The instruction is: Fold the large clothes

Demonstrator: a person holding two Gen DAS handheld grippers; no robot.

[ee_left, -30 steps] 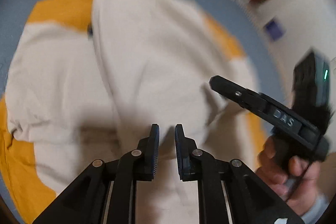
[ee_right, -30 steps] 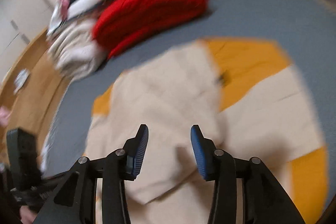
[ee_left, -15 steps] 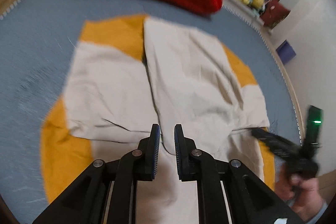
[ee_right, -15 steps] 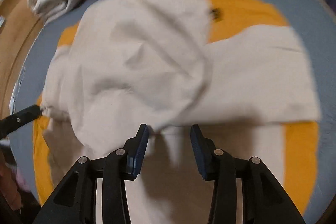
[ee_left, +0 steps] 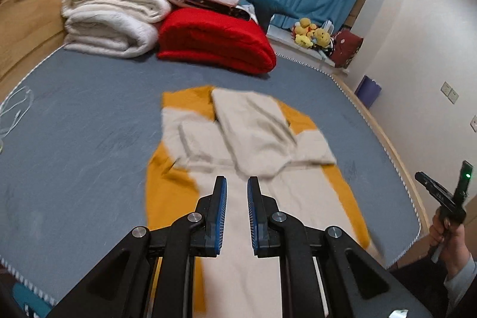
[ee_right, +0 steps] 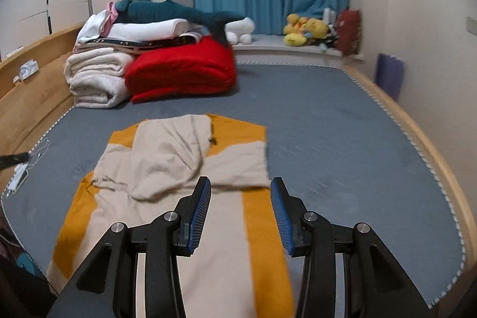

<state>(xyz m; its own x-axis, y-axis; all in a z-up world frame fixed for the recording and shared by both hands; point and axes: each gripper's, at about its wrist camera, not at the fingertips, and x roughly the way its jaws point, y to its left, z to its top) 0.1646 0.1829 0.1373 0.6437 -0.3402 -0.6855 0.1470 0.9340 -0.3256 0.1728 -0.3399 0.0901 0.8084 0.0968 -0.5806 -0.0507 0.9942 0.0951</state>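
The big cream-and-mustard cloth garment (ee_right: pixel 190 198) lies spread on the grey-covered bed (ee_right: pixel 342 139), both cream sleeves folded in across its chest. A second ago both tools hung low over the fabric; now they have pulled back and up, so the whole bed shows. The left gripper (ee_left: pixel 237 192) has its jaws nearly closed with nothing between them. The right gripper (ee_right: pixel 241 194) has its jaws wide apart and empty. I judge the sleeve folds done and the lengthwise fold next, from the near hem, though motion blur there makes the edge hard to read. A folded red blanket (ee_right: pixel 182 70) sits well beyond.
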